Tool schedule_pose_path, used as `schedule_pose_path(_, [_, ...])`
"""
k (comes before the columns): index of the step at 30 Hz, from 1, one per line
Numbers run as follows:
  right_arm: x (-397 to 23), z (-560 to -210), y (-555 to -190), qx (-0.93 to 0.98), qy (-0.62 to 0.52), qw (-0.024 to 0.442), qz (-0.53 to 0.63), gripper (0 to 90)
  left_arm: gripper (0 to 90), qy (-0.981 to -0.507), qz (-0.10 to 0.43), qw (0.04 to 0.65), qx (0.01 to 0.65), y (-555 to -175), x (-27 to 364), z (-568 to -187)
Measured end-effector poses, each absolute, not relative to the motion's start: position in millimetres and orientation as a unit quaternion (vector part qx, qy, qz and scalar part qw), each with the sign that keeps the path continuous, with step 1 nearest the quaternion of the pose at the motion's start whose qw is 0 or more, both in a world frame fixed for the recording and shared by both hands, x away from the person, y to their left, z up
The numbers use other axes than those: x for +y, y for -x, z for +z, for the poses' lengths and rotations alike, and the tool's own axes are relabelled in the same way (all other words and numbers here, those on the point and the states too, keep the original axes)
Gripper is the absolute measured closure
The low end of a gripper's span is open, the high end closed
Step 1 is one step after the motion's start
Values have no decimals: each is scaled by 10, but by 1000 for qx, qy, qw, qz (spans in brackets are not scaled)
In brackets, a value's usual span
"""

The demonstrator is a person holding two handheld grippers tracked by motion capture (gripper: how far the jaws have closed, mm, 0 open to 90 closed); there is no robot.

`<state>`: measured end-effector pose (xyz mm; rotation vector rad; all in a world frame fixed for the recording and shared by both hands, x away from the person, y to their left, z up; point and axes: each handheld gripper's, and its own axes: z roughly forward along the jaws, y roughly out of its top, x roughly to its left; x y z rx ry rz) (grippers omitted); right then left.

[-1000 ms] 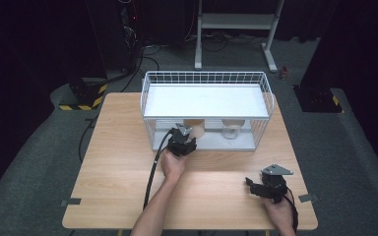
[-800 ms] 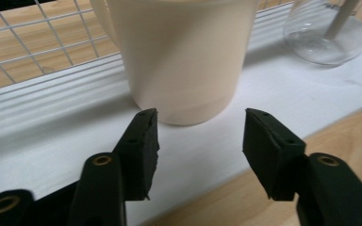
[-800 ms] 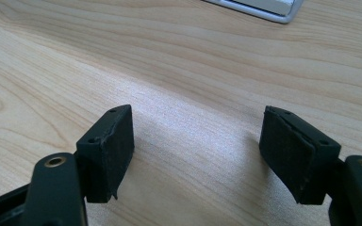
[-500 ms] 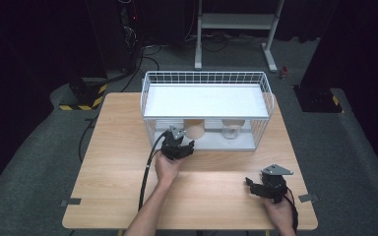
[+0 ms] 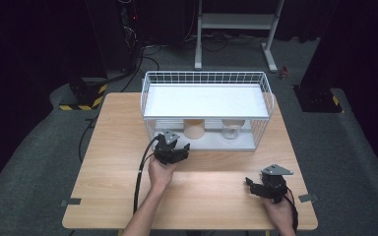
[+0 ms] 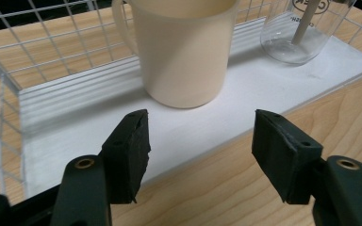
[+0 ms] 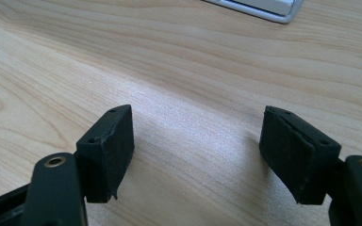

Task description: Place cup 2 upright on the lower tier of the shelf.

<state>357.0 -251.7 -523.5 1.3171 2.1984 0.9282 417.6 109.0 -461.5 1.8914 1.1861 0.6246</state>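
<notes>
At the centre of the high view, the left tool (image 5: 175, 149) sits just before the wire rack (image 5: 150, 98), its jaws just opened and empty, facing the cream mug (image 6: 184, 52) on the rack's lower shelf, while the right tool (image 5: 260, 188), lower right on the counter (image 5: 113, 147), gapes empty.

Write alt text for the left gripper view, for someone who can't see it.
The left gripper, jaws open and empty after just opening, points at a cream mug standing upright on the white lower shelf of a wire rack. Beside the mug stands a clear glass jar with a stick inside; the wooden table lies below.
</notes>
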Motion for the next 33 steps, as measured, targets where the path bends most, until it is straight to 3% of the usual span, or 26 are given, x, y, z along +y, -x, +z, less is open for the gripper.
schedule_pose_path(33, [-2518, -5235, -3571, 790, -472, 207, 333, 267, 321, -734, 244, 411, 483, -3797, 1481, -4557])
